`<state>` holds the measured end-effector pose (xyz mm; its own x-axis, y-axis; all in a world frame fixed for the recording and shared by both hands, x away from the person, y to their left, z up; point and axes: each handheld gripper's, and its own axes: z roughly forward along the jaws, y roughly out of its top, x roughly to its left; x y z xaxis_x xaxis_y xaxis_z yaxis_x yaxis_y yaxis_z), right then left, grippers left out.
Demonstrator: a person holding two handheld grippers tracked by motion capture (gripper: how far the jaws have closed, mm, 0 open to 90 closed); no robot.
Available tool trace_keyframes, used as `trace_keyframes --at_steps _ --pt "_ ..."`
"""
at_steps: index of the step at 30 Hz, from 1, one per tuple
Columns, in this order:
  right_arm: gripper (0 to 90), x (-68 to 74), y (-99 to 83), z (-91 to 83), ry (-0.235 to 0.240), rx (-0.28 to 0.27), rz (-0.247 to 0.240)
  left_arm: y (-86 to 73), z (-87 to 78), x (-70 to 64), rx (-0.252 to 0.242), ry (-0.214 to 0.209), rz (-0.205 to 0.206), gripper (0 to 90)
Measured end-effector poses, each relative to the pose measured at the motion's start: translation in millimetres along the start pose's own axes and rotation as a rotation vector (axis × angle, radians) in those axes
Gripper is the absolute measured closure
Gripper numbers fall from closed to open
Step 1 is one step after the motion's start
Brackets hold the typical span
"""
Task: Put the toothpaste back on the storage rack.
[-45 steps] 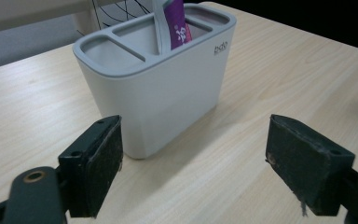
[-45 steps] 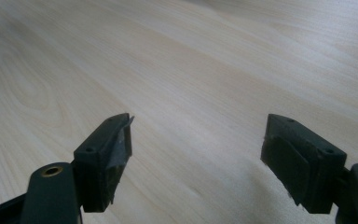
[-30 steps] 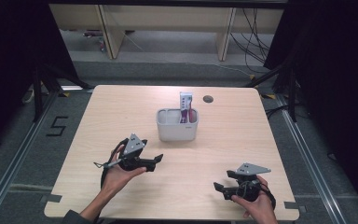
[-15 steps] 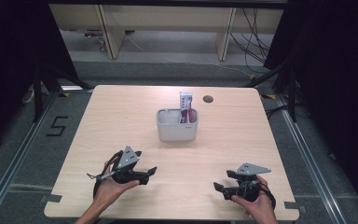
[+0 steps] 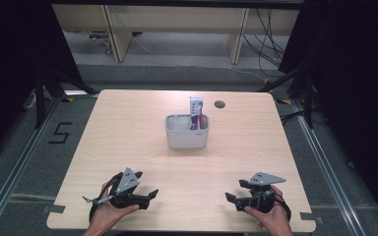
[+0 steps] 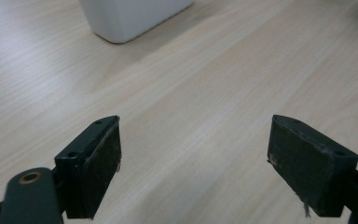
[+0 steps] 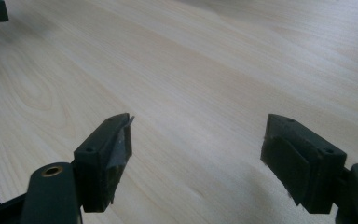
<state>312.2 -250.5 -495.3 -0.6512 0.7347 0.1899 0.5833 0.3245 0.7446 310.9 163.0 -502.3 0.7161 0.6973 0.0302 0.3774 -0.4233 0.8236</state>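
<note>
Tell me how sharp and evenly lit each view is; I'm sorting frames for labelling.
High view: table evenly lit, dark surroundings, white bin slightly soft. Left gripper view: jaws sharp, bin blurred at the top. Right gripper view: near wood grain crisp, far tabletop blurred, pale sheen.

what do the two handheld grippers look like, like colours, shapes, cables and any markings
Both are black. The left gripper and the right gripper each carry a flat grey three-cornered plate on top. Each has two blocky black jaws with worn, frayed pads, and a brass-coloured ring sits in the jaw arm. A dark cable loops behind each one. No markings can be made out. The forearms look bare, with no sleeves.
</note>
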Motion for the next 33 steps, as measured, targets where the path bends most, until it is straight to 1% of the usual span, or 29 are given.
trace_keyframes --at_steps 2,3,4,5,7,8,9,10,11,12,14,15,16,17,18,19,20,21,22,24,25,26,27,28,29,30,31,32,33 --pt "25.0 -0.5 0.2 -0.2 -0.005 -0.003 -0.004 -2.9 -0.4 -4.0 0.001 -0.005 0.008 16.8" --pt "25.0 -1.1 0.2 0.3 -0.011 -0.005 -0.010 -4.1 -1.3 -5.0 0.010 -0.007 0.017 16.8" --pt "25.1 -0.7 0.4 0.5 -0.012 -0.003 -0.005 -5.5 -2.0 -6.5 0.020 -0.002 0.024 16.8" --pt "25.1 -1.6 0.4 0.1 -0.006 -0.007 -0.018 -7.0 -1.2 -8.7 0.022 -0.004 0.023 16.8" --pt "25.0 -1.1 0.7 0.1 -0.009 -0.005 -0.021 -9.4 -0.2 -12.6 0.041 -0.008 0.046 16.8" --pt "25.1 -0.4 0.9 0.1 -0.009 -0.005 -0.015 -10.0 -0.1 -14.3 0.046 -0.011 0.052 16.8" --pt "25.1 1.4 0.8 -0.4 -0.006 0.001 0.004 -10.5 -0.1 -15.7 0.050 -0.008 0.058 16.8" --pt "25.1 -1.2 1.2 0.2 -0.012 -0.019 -0.042 -11.0 -0.9 -16.1 0.061 -0.010 0.075 16.8" --pt "25.1 -0.6 1.0 0.2 -0.010 -0.015 -0.038 -11.8 -0.8 -18.7 0.056 -0.018 0.066 16.8" --pt "25.1 -0.2 0.9 0.5 -0.004 -0.013 -0.034 -12.7 -1.2 -20.5 0.062 -0.017 0.072 16.8" --pt "25.1 0.2 0.8 0.8 -0.013 -0.014 -0.037 -14.2 -1.6 -24.5 0.063 -0.023 0.077 16.8" --pt "25.1 1.9 0.6 1.1 -0.004 -0.009 -0.017 -14.1 -2.4 -25.7 0.074 -0.022 0.082 16.8" --pt "25.1 0.6 0.9 1.1 -0.010 -0.014 -0.038 -14.6 -2.8 -27.9 0.066 -0.026 0.083 16.8" --pt "25.1 0.7 0.9 1.2 -0.010 -0.012 -0.038 -15.2 -2.0 -30.0 0.051 -0.030 0.079 16.8" --pt "25.1 0.7 0.9 1.4 -0.010 -0.011 -0.040 -14.7 -3.7 -30.8 0.071 -0.023 0.096 16.8" --pt "25.1 0.7 0.9 1.5 -0.007 -0.012 -0.040 -14.2 -5.3 -30.3 0.076 -0.026 0.128 16.8" --pt "25.1 0.6 1.0 1.5 -0.008 -0.012 -0.041 -15.2 -4.3 -33.3 0.049 -0.030 0.101 16.8" --pt "25.1 0.5 1.1 1.0 -0.028 -0.017 -0.051 -15.3 -5.8 -33.7 0.062 -0.029 0.110 16.8" --pt "25.1 0.4 1.1 1.5 -0.020 -0.014 -0.049 -15.5 -6.0 -35.2 0.059 -0.036 0.101 16.7" --pt "25.1 0.9 1.1 2.1 -0.009 -0.008 -0.038 -15.5 -7.5 -35.1 0.066 -0.037 0.112 16.8" --pt "25.0 2.1 1.0 2.0 -0.005 -0.004 -0.022 -16.1 -7.2 -35.4 0.056 -0.040 0.106 16.7" --pt "25.1 2.1 1.2 1.8 -0.003 -0.006 -0.024 -15.8 -8.5 -34.9 0.069 -0.042 0.112 16.7" --pt "25.0 2.1 1.3 1.7 -0.005 -0.008 -0.026 -16.1 -8.7 -35.1 0.071 -0.041 0.110 16.7" --pt "24.9 2.2 1.3 1.6 -0.004 -0.007 -0.025 -16.2 -9.1 -34.1 0.080 -0.041 0.121 16.7" --pt "24.9 2.1 1.3 1.7 -0.004 -0.006 -0.025 -16.6 -8.3 -35.0 0.071 -0.039 0.106 16.7" --pt "24.9 2.2 1.3 1.8 -0.004 -0.006 -0.024 -16.9 -7.9 -34.3 0.070 -0.037 0.109 16.7" --pt "24.9 2.3 1.4 1.9 -0.003 -0.006 -0.025 -16.4 -8.6 -32.6 0.085 -0.029 0.129 16.7" --pt "24.9 3.4 1.3 1.4 -0.011 -0.005 -0.015 -16.4 -8.6 -32.1 0.088 -0.030 0.132 16.7" --pt "24.8 3.6 1.4 1.4 -0.011 -0.003 -0.015 -16.9 -7.9 -32.9 0.078 -0.034 0.118 16.7"
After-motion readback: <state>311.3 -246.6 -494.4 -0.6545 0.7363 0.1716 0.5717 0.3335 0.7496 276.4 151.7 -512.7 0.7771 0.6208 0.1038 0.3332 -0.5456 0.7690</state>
